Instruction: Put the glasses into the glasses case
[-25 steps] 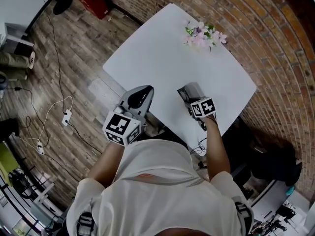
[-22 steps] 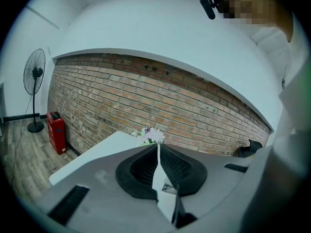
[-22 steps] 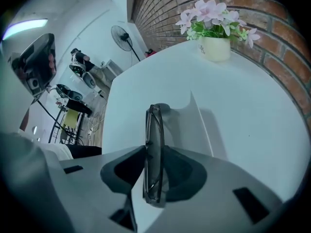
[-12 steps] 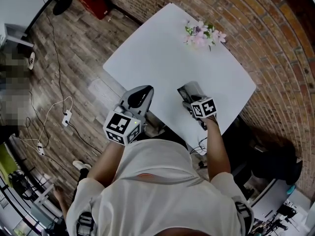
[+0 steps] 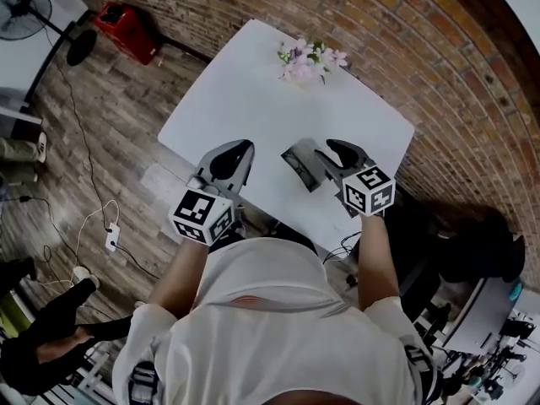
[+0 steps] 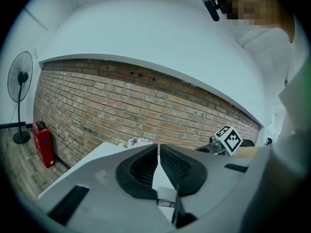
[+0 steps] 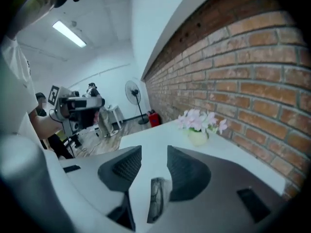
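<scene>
1. Although the head view shows neither of the task's things clearly, the glasses (image 6: 165, 204) appear in the left gripper view. They show as a small dark-rimmed frame low in the gap between the jaws, against the white worktop (image 5: 253, 91). Whether they lie on it or sit at the jaw roots cannot be told.
2. What is most likely the glasses case (image 7: 155, 205) shows in the right gripper view as a grey oblong with oval outlines. It sits low between that gripper's jaws and seems to be beneath them rather than clamped.
3. The left gripper (image 5: 237, 152) has its jaws pressed together, with only a sliver between the tips and nothing between the pads.
4. The right gripper (image 5: 326, 150) is spread, and bare worktop shows between its pads. That suits a gripper poised over something it has no hold on.
5. Judged from this, each thing sits near the person's edge of the worktop, under a gripper, which would explain why the head view hides both. Putting the glasses into the case seems not yet begun.
6. Both forearms reach forward from the torso. The grippers are side by side and apart, aimed across the worktop toward the flowers (image 5: 305, 57) by the brick wall. The right one is angled inward, toward the left.
</scene>
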Available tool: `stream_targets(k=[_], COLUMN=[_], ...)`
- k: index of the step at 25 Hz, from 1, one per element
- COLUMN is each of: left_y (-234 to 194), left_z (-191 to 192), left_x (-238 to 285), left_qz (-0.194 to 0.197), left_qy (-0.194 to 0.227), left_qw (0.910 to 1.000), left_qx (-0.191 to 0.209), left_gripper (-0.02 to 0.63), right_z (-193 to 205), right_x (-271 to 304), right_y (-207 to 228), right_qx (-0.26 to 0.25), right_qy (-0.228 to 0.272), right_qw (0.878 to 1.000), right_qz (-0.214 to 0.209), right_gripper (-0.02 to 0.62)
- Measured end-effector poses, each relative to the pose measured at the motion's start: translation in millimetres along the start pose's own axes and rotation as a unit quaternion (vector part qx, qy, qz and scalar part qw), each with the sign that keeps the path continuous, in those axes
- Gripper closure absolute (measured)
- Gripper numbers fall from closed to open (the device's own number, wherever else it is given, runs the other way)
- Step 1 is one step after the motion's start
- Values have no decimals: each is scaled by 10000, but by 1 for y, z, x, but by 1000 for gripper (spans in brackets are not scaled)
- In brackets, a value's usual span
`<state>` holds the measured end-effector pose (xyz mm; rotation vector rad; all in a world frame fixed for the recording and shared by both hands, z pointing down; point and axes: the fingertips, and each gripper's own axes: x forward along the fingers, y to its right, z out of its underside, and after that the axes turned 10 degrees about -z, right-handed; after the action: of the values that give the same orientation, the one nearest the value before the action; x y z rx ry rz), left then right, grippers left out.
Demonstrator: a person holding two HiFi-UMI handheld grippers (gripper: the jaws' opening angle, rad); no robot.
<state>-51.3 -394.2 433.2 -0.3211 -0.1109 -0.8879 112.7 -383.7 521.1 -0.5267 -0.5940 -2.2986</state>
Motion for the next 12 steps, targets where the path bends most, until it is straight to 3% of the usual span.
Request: stream_targets(k=[7, 12], left_y=[10, 23], left_z=[-39, -72], left_x=[13, 20], left_qz=[230, 450], left_qy=[372, 679], left_qw=[9988, 9960], left_qx=[237, 376], left_gripper=[580, 580], right_z=[-88, -130], right_x=[-74, -140], right_y=[-18, -25], right_qx=[-597, -607], right_qy=[1414, 2555], right_qw=[9853, 9571], right_qz=[745, 1227], right_gripper=[449, 509])
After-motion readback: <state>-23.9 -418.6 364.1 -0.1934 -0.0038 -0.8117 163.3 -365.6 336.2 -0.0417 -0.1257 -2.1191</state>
